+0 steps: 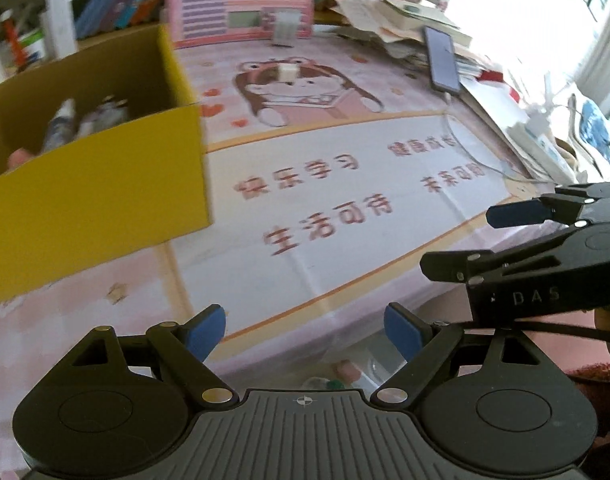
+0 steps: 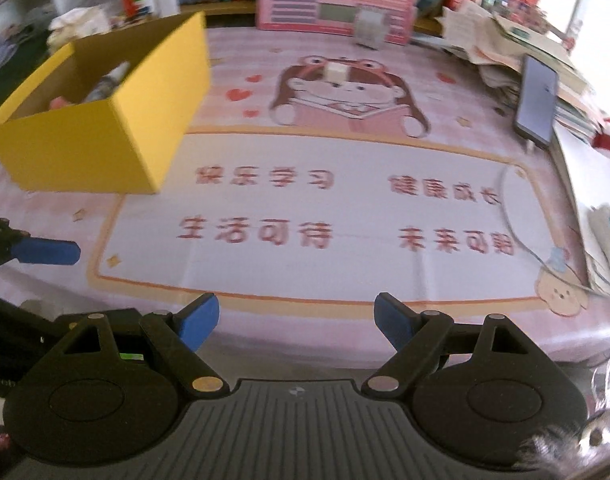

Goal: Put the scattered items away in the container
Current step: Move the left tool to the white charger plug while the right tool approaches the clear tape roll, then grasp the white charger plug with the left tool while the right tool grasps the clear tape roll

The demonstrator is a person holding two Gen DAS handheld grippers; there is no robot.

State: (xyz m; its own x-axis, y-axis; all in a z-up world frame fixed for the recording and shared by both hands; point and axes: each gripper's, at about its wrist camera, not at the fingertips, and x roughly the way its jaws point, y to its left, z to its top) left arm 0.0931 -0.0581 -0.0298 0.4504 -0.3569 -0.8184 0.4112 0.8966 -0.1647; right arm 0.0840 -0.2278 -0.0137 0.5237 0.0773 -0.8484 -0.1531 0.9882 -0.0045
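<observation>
1. Pink cloth with a cartoon animal covers the table [image 2: 345, 320].
2. Yellow box [image 2: 105, 132] sits on the table's left side, with a few blurry things lying inside it.
3. Left gripper [image 1: 305, 334] is wide apart and holds nothing.
4. Right gripper [image 2: 297, 322] is wide apart too, with nothing in it.
5. Phone [image 2: 537, 100] leans on a paper pile at the right.
6. Small white block [image 2: 337, 71] rests on the cartoon's head, well apart from the box.

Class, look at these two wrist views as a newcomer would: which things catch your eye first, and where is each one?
The yellow box stands out at the left of the pink cartoon mat, with several items already inside. A small white block sits on the cartoon character's head near the mat's far end. Both the left gripper and right gripper hang open and empty at the near edge.
</observation>
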